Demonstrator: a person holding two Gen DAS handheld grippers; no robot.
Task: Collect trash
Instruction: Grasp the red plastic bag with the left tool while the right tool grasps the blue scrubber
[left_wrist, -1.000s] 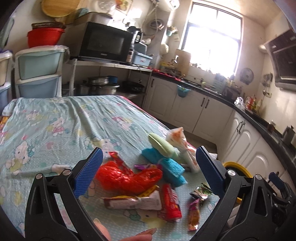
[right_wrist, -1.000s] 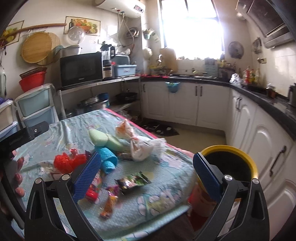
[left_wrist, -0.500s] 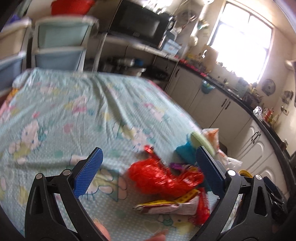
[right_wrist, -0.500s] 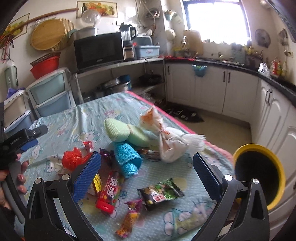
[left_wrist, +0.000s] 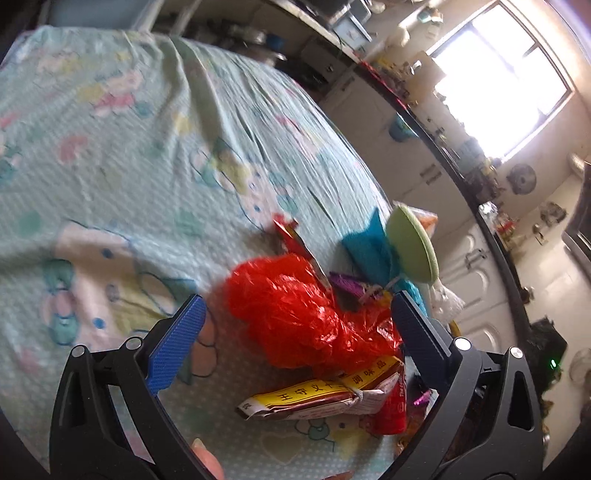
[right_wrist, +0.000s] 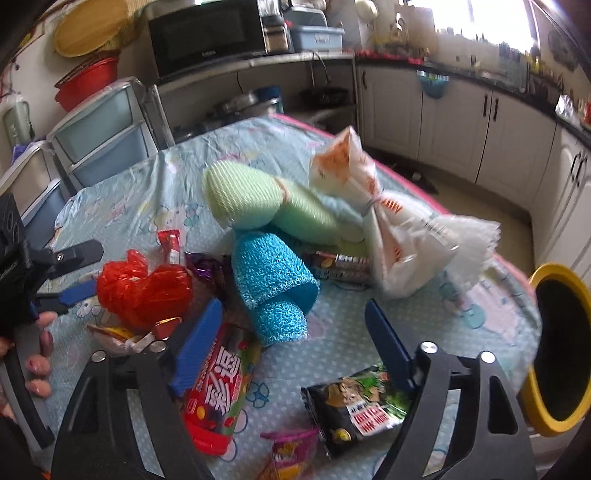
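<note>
Lying crumpled on cloth — red plastic bag (left_wrist: 295, 314).

Left tongs (left_wrist: 295, 325) angled downward, jaws wide apart. Right tongs (right_wrist: 295, 325) angled downward, jaws closing, gripping nothing.

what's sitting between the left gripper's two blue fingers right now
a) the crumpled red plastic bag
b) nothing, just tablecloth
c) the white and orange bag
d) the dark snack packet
a: in the left wrist view the crumpled red plastic bag lies between the open fingers of the left gripper, and neither finger presses on it yet.
</note>
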